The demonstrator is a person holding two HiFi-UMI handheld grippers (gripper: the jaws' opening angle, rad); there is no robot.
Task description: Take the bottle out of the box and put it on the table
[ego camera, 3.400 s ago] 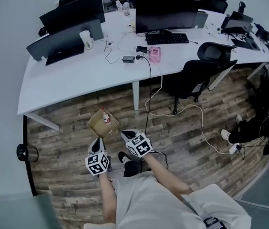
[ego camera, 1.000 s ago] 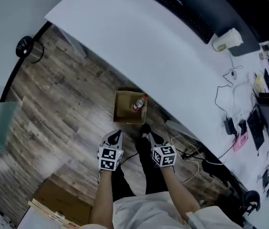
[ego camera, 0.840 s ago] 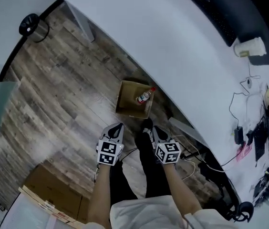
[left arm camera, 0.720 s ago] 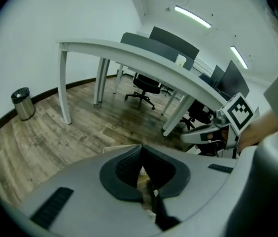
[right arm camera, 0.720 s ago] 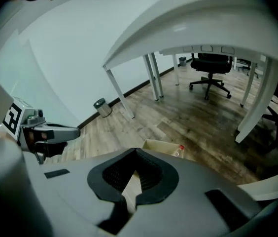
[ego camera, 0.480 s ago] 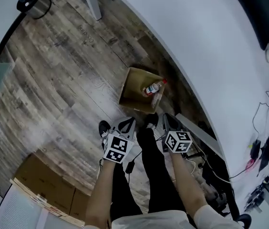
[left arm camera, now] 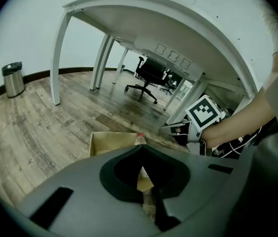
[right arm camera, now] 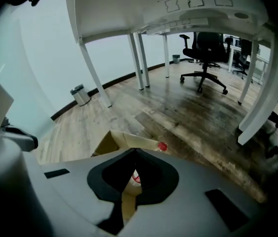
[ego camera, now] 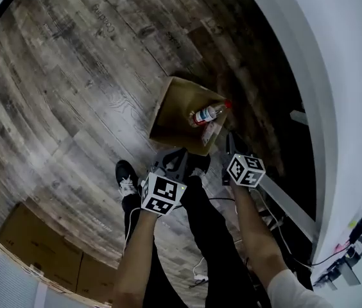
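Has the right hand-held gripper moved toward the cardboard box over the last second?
Yes. In the head view the right hand-held gripper has closed in on the cardboard box, its shut tips now beside the box's near edge.

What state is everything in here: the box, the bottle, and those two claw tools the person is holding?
Brown cardboard box: top open, standing on the wooden floor.
Clear plastic bottle with a red cap: capped, leaning inside the box, not gripped.
Left gripper: jaws shut, empty.
Right gripper: jaws shut, empty.

Left gripper [ego camera: 172, 163], right gripper [ego camera: 231, 145]: jaws apparently together.
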